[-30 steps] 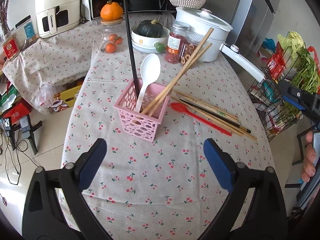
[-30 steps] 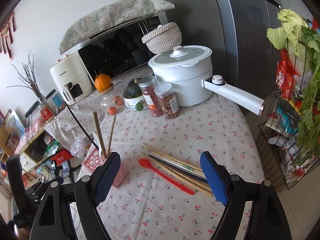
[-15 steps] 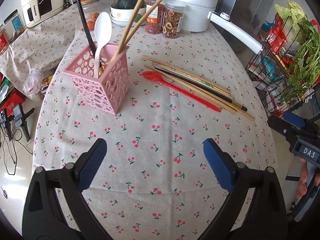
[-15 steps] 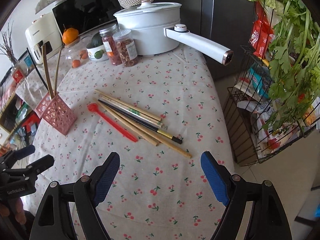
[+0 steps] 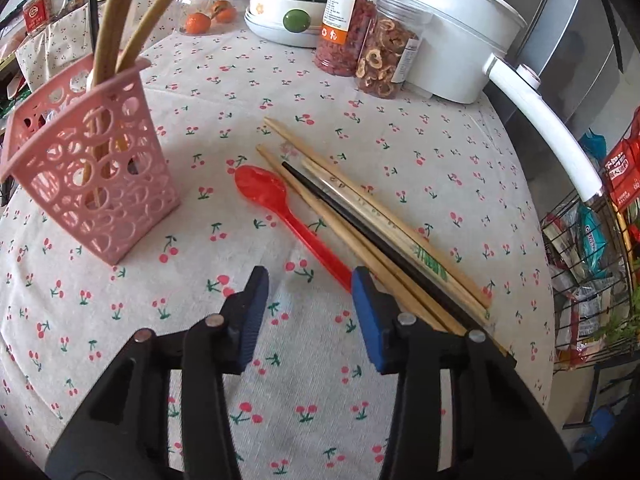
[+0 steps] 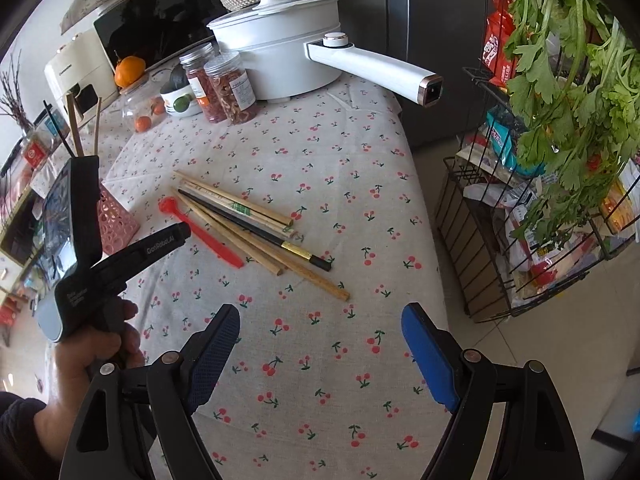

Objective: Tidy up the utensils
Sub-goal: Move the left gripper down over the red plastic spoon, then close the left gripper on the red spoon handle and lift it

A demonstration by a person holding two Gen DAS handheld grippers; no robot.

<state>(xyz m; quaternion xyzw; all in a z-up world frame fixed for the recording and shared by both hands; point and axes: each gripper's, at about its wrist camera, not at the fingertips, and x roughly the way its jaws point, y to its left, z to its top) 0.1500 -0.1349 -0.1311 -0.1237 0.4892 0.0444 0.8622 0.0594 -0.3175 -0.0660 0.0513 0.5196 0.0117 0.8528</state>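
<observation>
Red plastic sits right at my left gripper (image 5: pixel 310 286) now: the red spoon (image 5: pixel 280 204) has its handle end touching the right pad, with the jaws narrowed since a moment ago but clamped on nothing; I judge the spoon is my next pick for the pink basket (image 5: pixel 94 164), which already holds chopsticks; from the right wrist, my right gripper (image 6: pixel 320 334) hangs wide apart and empty, nearer the loose chopsticks (image 6: pixel 256 224) than before.
</observation>
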